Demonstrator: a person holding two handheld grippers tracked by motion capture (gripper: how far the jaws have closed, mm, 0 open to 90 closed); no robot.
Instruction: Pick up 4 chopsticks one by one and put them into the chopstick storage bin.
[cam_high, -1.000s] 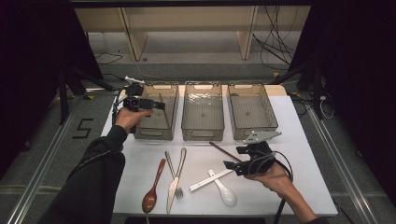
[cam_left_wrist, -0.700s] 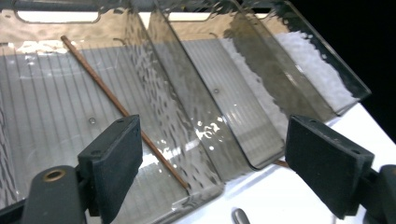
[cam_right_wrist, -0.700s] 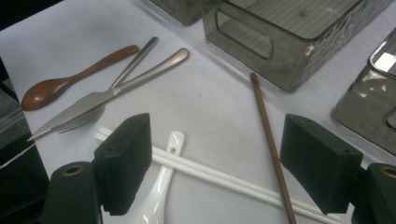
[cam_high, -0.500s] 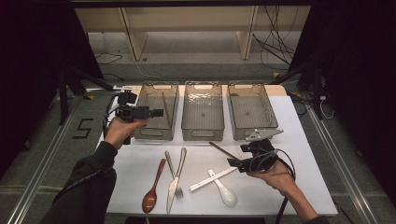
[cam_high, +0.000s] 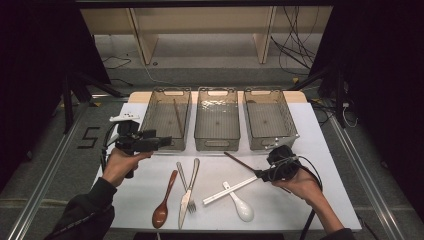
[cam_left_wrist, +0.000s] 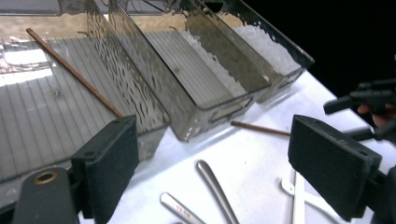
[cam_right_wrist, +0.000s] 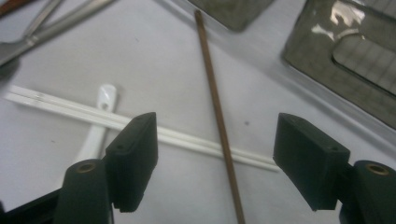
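1. R tongs (cam_right_wrist: 215, 163) closing, still wide, straddling thin brown wooden chopstick (cam_right_wrist: 217, 112) on white bench (cam_high: 320, 150), not gripped yet
2. L tongs (cam_left_wrist: 212, 172) wide, empty, by leftmost clear plastic bin (cam_high: 165, 120)
3. One matching chopstick (cam_high: 177, 117) binned; spoons, knife, fork left

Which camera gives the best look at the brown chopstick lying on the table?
The right gripper view: the brown chopstick runs large between open fingers, crossing white chopsticks. The high view shows it small; the left gripper view shows one short stretch.
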